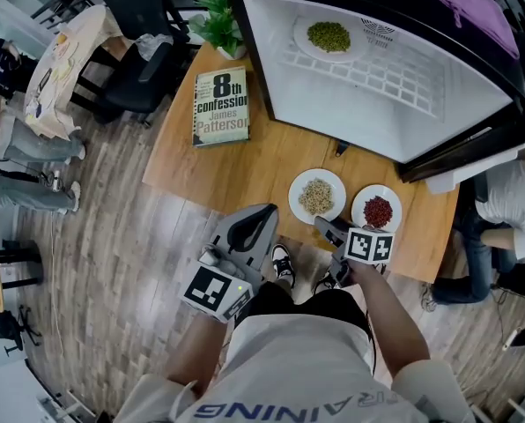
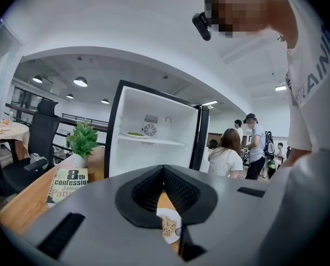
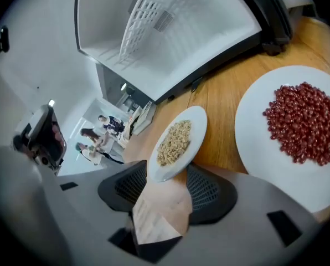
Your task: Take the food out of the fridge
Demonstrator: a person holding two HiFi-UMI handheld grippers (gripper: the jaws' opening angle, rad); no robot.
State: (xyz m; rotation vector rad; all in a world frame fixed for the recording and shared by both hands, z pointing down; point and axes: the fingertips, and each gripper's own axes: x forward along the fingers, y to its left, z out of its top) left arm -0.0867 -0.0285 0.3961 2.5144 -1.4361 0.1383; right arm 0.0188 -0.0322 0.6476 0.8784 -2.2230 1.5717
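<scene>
Fridge (image 1: 351,117) stood open at the far edge of the table (image 1: 245,170). One green plate (image 1: 303,40) sat on its wire shelf (image 1: 386,82), well apart from both grippers. Two plates were out on the table near the front edge: grain plate (image 1: 332,183) on the left, bean plate (image 1: 362,199) just beside it on the right, not touching. Right gripper (image 1: 326,226) was at the near rim of the grain plate, pointing down at the table with its jaws wide apart. In the right gripper view that rim sat right at the mouth of the jaws, but the pads weren't pressing on it, so nothing was gripped. The bean plate filled the right side of that view, red beans heaped toward its far side. Left gripper (image 1: 261,214) hung off the table's near edge, left of the grain plate and about level. Its jaws were together at the tips with nothing between them; in its own view the grain plate only showed through the gap below the tips. Book (image 1: 220,107) lay flat on the table's left side and a potted plant (image 1: 217,20) stood behind it by the fridge's left corner. One plate of food was left in the fridge — two were on the table.
</scene>
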